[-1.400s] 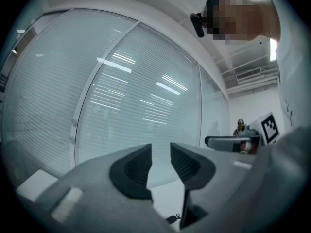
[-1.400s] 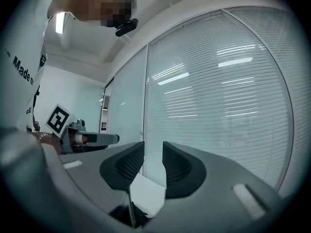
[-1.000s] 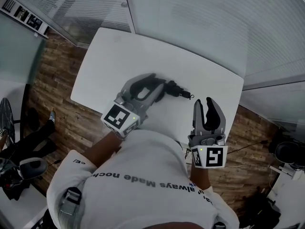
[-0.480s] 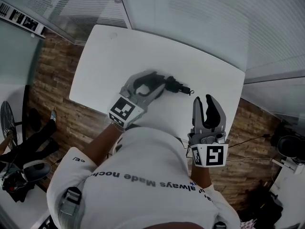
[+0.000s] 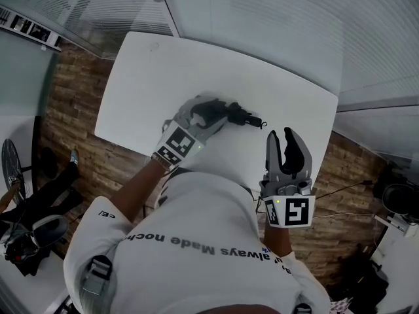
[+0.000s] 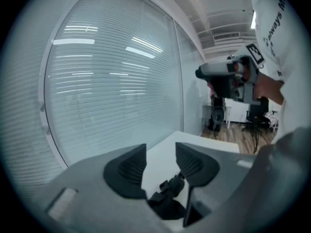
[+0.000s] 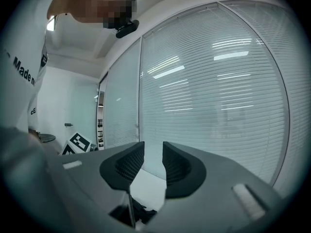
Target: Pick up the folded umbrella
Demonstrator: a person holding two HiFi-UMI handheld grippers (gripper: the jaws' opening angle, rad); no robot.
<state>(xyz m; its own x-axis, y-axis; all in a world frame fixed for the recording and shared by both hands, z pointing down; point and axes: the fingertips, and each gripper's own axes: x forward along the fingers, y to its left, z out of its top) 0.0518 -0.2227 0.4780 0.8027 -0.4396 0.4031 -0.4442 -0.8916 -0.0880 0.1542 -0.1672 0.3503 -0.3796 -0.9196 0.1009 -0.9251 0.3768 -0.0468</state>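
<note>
The folded umbrella [image 5: 245,118] is a short black bundle lying flat on the white table [image 5: 150,64], toward the side nearest the person. One end is tucked under the left tool [image 5: 219,113] and the other end, with a small loop, points toward the right tool [image 5: 280,136]. The person's left forearm [image 5: 134,191] reaches out over the near edge of the table. It carries the left tool tipped somewhat downward, with its marker cube [image 5: 178,146] facing up. In the left gripper view the left tool [image 6: 160,152] has just been opening. Its two pads stand a modest way apart, and the dark end of the umbrella [image 6: 167,198] sits low between them, not pressed by either pad as far as I can see. The right tool [image 7: 153,149] is held about level beside the table edge, aimed away from the person. Its pads are only narrowly parted and there is nothing between them. From where I stand, the grasp is being set up but not yet made. It would go best if the left tool sank a little more so the pads straddle the thick middle of the bundle, not the thin end or the loop. It should then close squarely across it and lift without twisting, so the bundle does not slip out sideways.
</note>
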